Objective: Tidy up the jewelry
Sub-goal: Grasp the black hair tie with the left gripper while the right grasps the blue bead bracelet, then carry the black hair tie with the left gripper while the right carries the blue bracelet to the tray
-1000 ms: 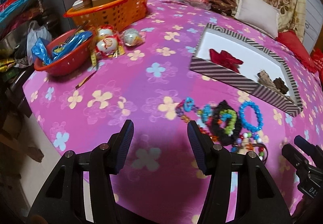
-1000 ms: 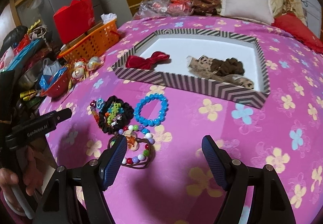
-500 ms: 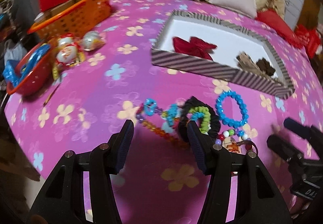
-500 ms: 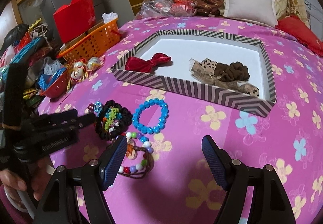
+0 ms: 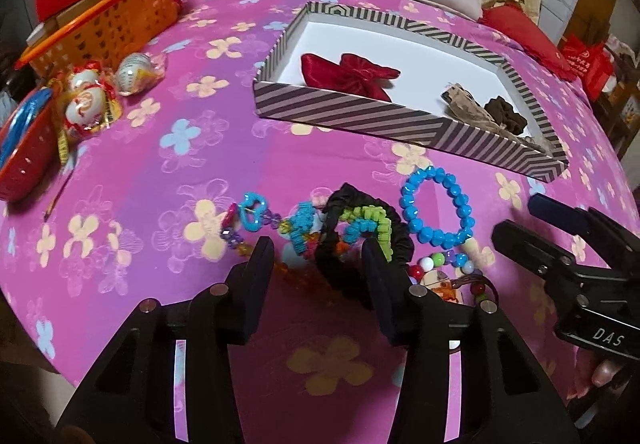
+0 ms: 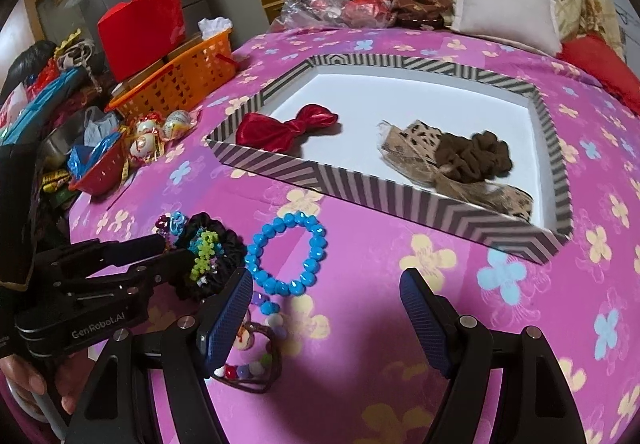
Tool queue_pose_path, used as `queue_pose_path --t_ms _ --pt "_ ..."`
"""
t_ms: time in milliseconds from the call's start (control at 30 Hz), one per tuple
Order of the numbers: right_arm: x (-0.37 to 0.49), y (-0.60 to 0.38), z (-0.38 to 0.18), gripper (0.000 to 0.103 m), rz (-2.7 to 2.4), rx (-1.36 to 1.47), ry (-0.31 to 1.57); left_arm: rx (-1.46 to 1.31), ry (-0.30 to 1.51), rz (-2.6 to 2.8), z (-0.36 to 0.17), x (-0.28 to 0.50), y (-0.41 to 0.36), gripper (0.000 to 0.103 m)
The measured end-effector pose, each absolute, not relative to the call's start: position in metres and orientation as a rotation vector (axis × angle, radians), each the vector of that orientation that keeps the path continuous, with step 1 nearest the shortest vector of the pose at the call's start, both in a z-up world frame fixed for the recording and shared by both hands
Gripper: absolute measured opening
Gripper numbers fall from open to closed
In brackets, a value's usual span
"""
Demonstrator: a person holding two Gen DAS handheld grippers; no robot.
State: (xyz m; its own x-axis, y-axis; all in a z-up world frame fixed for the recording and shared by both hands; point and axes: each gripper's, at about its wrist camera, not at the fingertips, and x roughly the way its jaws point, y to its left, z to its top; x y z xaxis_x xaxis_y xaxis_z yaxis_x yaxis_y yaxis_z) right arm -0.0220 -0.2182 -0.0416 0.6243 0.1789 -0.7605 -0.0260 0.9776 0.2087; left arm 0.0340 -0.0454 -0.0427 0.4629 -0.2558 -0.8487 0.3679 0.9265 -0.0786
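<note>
While both jaws gape, black scrunchie (image 5: 360, 244) between the left gripper's (image 5: 318, 256) tips.

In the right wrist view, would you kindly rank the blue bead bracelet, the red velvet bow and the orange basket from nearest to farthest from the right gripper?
From the right gripper:
1. Blue bead bracelet, on the cloth just ahead, toward its left finger.
2. Red velvet bow, inside the striped box, left part.
3. Orange basket, far left, beyond the box.
</note>
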Motion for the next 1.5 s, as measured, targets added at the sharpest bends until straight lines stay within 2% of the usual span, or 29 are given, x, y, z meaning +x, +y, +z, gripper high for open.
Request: queue_pose_path --t_ms 67,100,133,367,567,633,700,967,1500 --pt "-0.017 -0.214 -0.043 0.062 0.130 0.166 0.895 0.103 1.036 -0.389 -0.045 0.037 -0.044 0.017" --pt "-0.015 -0.213 -0.044 0.056 0.136 0.161 0.901 0.076 1.051 -0.399 -0.046 0.039 -0.041 0.011" --pt "-0.012 -0.211 -0.046 0.055 0.141 0.157 0.907 0.059 1.057 -0.405 -0.046 0.040 -0.039 0.009" --pt "0.006 -0.207 -0.054 0.046 0.145 0.128 0.916 0.020 1.019 -0.429 -0.030 0.032 -0.028 0.006" --pt "0.022 -0.198 -0.061 0.030 0.126 0.047 0.917 -0.055 1.015 -0.450 -0.014 0.029 -0.016 0.004" --pt "0.023 -0.196 -0.062 0.018 0.108 0.008 0.907 -0.080 1.014 -0.478 -0.007 0.027 -0.015 0.004" --pt "0.021 -0.197 -0.063 0.010 0.096 -0.017 0.903 -0.086 1.002 -0.502 0.004 0.022 -0.014 0.004" --pt "0.000 -0.210 -0.047 0.010 0.110 0.032 0.872 -0.080 0.958 -0.518 0.031 0.009 -0.009 0.004" --pt "-0.034 -0.222 0.018 0.010 0.087 0.018 0.747 0.007 0.937 -0.434 0.034 0.007 -0.032 0.004"
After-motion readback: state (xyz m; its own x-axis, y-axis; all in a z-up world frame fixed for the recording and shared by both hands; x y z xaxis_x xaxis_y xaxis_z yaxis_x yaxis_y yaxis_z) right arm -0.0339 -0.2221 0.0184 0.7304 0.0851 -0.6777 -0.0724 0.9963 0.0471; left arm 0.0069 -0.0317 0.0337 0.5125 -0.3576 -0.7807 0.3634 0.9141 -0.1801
